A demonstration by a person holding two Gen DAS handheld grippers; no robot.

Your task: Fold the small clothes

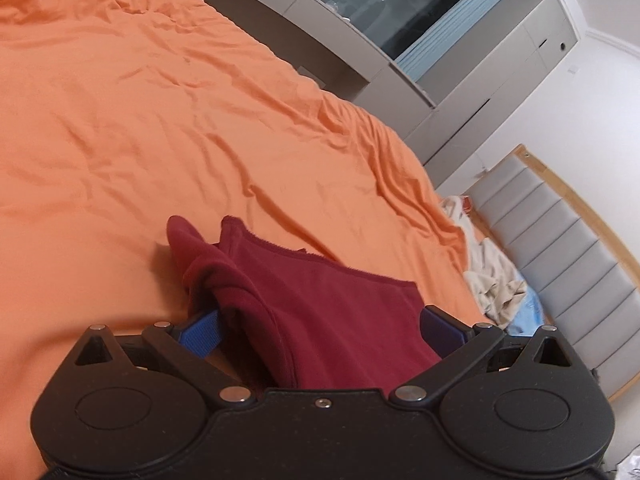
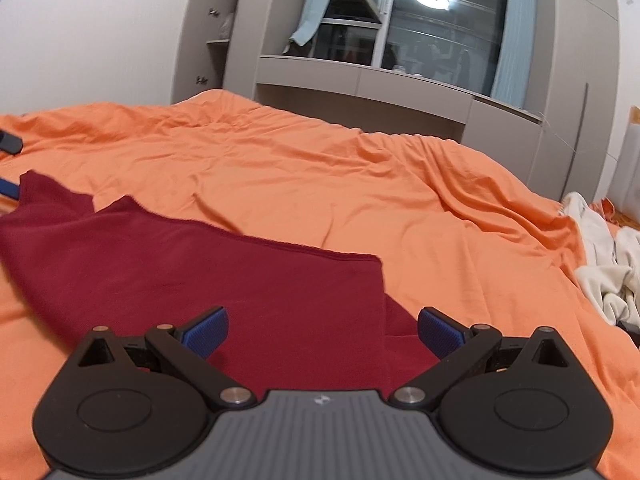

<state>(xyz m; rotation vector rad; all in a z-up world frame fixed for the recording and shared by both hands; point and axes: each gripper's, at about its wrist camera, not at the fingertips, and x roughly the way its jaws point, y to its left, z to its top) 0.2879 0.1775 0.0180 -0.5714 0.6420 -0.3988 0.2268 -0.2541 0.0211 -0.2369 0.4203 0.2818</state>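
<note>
The dark red garment [image 2: 208, 276] lies on the orange bed [image 2: 320, 168], and with both the left gripper [image 1: 320, 330] and right gripper [image 2: 322, 330] spread wide, holding nothing, bunched cloth between the left fingers [image 1: 200, 334], seen only in the left view, may snag, while only the right view shows the flat spread.

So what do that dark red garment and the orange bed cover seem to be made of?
The dark red garment looks like soft matte knit, maybe fleece or jersey: it has a fuzzy edge and drapes in thick, rounded folds. The orange bed cover looks like thin woven cotton, matte, with many fine sharp creases. Neither fibre can be confirmed from the pictures.
</note>
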